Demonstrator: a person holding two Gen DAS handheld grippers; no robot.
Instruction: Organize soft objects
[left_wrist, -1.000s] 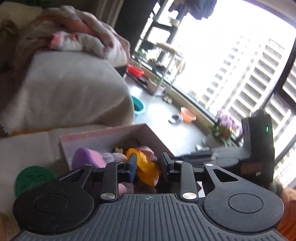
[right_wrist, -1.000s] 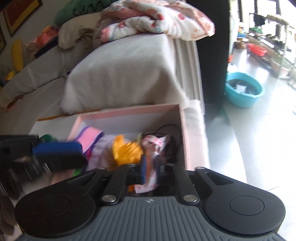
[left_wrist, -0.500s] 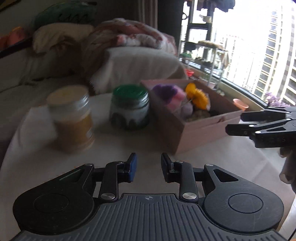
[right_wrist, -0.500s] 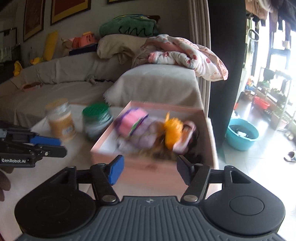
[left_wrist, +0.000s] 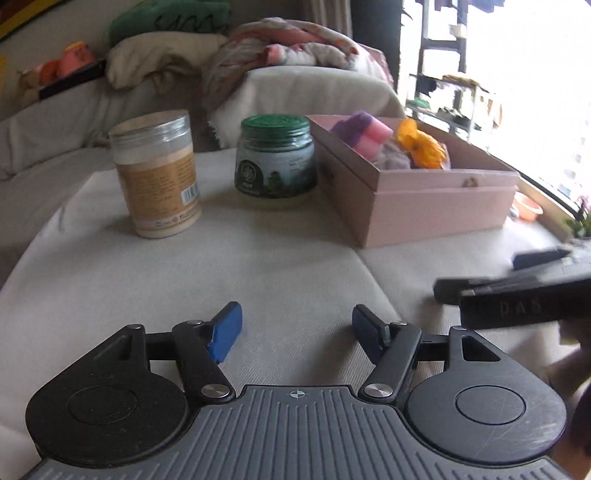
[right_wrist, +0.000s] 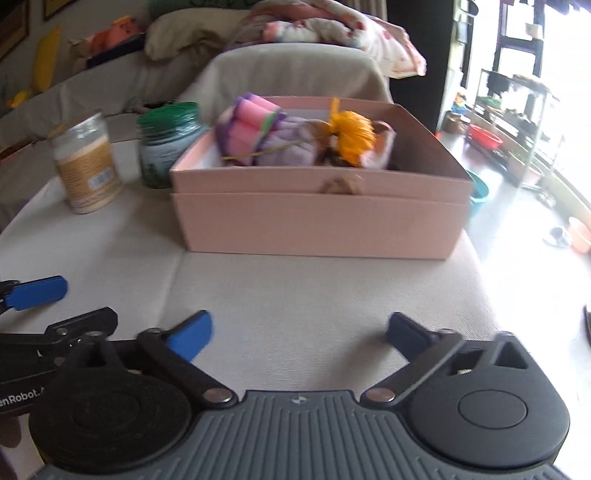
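Note:
A pink cardboard box (right_wrist: 317, 218) stands on the cloth-covered table (right_wrist: 314, 291). It holds soft things: a pink-and-purple sponge (right_wrist: 251, 122), a lilac cloth (right_wrist: 288, 147) and an orange fluffy piece (right_wrist: 351, 136). The box also shows in the left wrist view (left_wrist: 436, 206), at right of middle. My left gripper (left_wrist: 295, 328) is open and empty, low over the table in front of the jars. My right gripper (right_wrist: 299, 332) is open wide and empty, in front of the box. Each gripper appears at the edge of the other's view.
A tan jar with a clear lid (left_wrist: 159, 173) and a green-lidded jar (left_wrist: 275, 155) stand left of the box. A sofa with blankets and pillows (left_wrist: 295, 74) lies behind the table. The floor by the window holds basins (right_wrist: 480, 192) and racks.
Both grippers have drawn back from over the box to low over the table in front of it. The right let go of a soft item into the box. Both jaws have opened wider.

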